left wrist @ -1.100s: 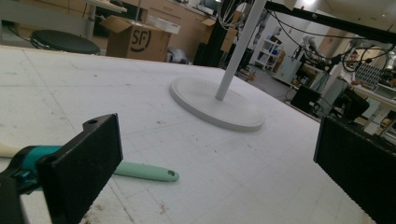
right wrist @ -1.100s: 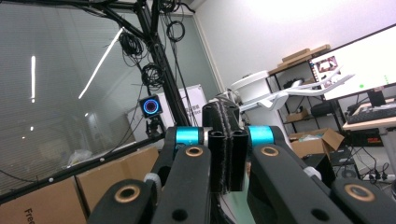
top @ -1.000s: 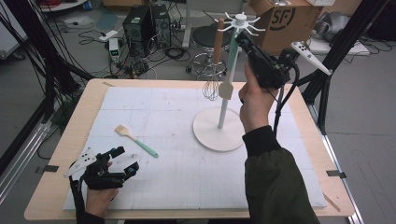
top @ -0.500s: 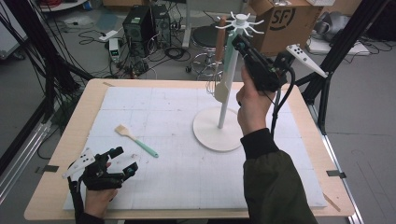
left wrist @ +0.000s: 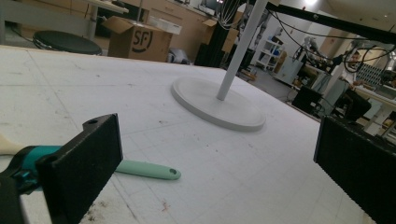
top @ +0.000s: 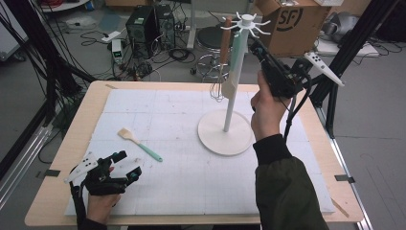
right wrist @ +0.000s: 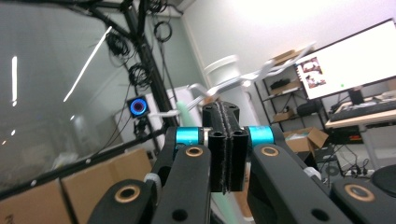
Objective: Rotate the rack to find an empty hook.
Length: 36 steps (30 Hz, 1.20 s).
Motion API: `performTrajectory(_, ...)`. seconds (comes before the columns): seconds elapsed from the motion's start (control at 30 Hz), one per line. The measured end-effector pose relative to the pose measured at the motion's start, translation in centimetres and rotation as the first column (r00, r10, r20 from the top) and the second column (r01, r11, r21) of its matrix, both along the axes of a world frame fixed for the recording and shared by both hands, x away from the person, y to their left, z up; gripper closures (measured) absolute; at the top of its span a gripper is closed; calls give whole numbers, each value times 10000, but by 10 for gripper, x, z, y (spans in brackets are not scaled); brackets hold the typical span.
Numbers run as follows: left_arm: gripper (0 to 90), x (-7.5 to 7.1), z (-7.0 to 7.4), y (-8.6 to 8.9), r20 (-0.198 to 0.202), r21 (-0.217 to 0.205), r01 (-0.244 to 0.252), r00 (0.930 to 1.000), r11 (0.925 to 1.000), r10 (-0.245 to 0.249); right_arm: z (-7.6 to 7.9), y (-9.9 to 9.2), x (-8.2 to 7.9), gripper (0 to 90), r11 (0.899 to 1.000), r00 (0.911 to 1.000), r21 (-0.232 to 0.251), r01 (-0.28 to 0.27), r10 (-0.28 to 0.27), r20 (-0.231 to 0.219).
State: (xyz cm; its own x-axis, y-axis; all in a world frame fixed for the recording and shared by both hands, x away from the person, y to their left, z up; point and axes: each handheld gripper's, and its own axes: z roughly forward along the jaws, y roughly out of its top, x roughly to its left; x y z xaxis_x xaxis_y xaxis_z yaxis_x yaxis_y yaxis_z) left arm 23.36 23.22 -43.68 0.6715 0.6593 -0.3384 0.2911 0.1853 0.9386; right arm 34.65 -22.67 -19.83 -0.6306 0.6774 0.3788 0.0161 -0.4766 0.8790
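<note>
I have lifted my right gripper [top: 256, 48] from beside the rack [top: 230, 96] up to its hooks, carrying the mint spatula [top: 234, 64]; hanging it looks to be the step in hand. Its jaws are pinched tight on the spatula's handle. My left gripper [top: 125, 166] rests wide open on the surface [top: 191, 182], near the brush [top: 139, 143].
</note>
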Motion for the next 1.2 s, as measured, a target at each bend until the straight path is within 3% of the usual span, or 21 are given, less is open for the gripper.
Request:
performTrajectory(0.43, 17, -1, 0, 0, -8, -48, 18, 10000, 10000, -18, 14, 3, 0, 900, 9998, 9998, -8, 201, -201, 2)
performTrajectory(1.2, 17, -1, 0, 0, -10, -75, 36, 10000, 10000, -36, 13, 15, 1, 900, 9998, 9999, -50, 169, -169, -34)
